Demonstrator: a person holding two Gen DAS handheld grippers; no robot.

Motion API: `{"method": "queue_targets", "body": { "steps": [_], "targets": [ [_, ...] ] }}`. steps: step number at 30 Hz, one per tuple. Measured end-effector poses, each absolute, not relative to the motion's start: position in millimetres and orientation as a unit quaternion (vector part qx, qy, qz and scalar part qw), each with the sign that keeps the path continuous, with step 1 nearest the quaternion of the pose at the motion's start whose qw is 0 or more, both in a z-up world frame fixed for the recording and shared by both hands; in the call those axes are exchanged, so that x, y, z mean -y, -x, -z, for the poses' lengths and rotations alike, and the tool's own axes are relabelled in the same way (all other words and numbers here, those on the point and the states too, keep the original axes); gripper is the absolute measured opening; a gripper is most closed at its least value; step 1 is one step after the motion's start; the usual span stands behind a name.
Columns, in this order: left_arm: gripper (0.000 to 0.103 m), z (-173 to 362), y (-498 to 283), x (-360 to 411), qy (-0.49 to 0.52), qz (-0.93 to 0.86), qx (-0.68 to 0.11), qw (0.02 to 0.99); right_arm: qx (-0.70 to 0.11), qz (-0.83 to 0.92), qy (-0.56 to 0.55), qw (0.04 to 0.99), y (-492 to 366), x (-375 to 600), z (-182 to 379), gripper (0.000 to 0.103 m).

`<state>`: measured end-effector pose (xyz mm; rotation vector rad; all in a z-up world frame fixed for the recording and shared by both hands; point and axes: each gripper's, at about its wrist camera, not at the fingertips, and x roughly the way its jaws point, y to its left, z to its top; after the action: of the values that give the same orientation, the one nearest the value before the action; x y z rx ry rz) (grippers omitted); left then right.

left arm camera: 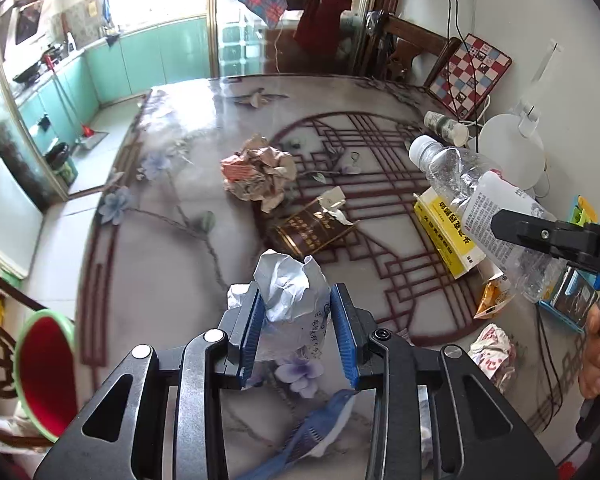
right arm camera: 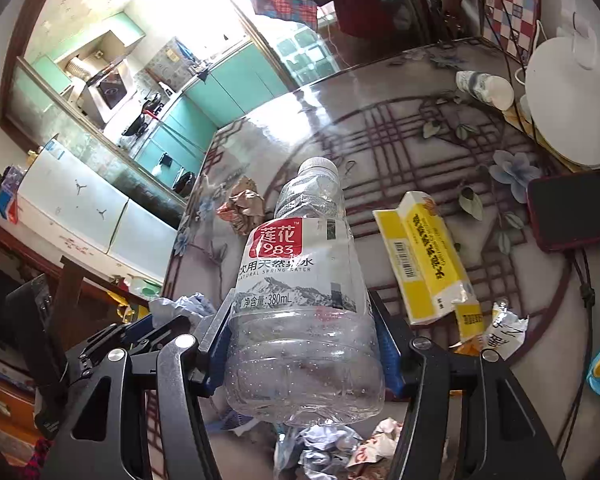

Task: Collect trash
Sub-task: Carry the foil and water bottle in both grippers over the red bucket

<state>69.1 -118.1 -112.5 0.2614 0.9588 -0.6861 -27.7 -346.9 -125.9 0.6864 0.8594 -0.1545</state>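
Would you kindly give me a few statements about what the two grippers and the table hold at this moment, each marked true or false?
1. The right gripper is clamped on a clear plastic water bottle. True.
2. The bottle's cap is missing. False: a white cap is on its neck.
3. The left gripper has a crumpled white paper ball between its blue pads. True.
4. The yellow box is held by the left gripper. False: it lies on the patterned table, apart from both grippers.
5. A crumpled brownish paper wad lies on the table beyond the left gripper. True.
6. The paper cup stands upright. False: it lies on its side.
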Motion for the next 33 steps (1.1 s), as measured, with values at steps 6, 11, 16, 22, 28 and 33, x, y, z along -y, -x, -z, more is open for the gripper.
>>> {"method": "queue_targets", "body": {
  "steps": [6, 11, 16, 22, 28, 33],
  "targets": [
    [0.033, 115, -75, 91, -0.113, 0.313, -0.454, 0.826, -0.410, 0.072, -0.316, 0.853, 22, 325, 119, 0.058],
    [0.033, 117, -81, 63, -0.100, 0.307, -0.460, 0.827, -0.408, 0.076, -0.307, 0.857, 15, 305, 112, 0.058],
    [0.033, 114, -92, 29, -0.098, 0.301, -0.456, 0.832, -0.408, 0.075, -0.303, 0.858, 5, 276, 107, 0.058],
    [0.033, 117, -109, -20, -0.088, 0.284, -0.459, 0.837, -0.413, 0.066, -0.294, 0.859, -12, 230, 104, 0.058],
    [0.033, 124, -128, -67, -0.083, 0.264, -0.466, 0.840, -0.418, 0.054, -0.285, 0.861, -29, 184, 100, 0.058],
    [0.033, 136, -144, -102, -0.077, 0.241, -0.479, 0.840, -0.421, 0.039, -0.279, 0.862, -45, 146, 98, 0.059]
  ]
}}
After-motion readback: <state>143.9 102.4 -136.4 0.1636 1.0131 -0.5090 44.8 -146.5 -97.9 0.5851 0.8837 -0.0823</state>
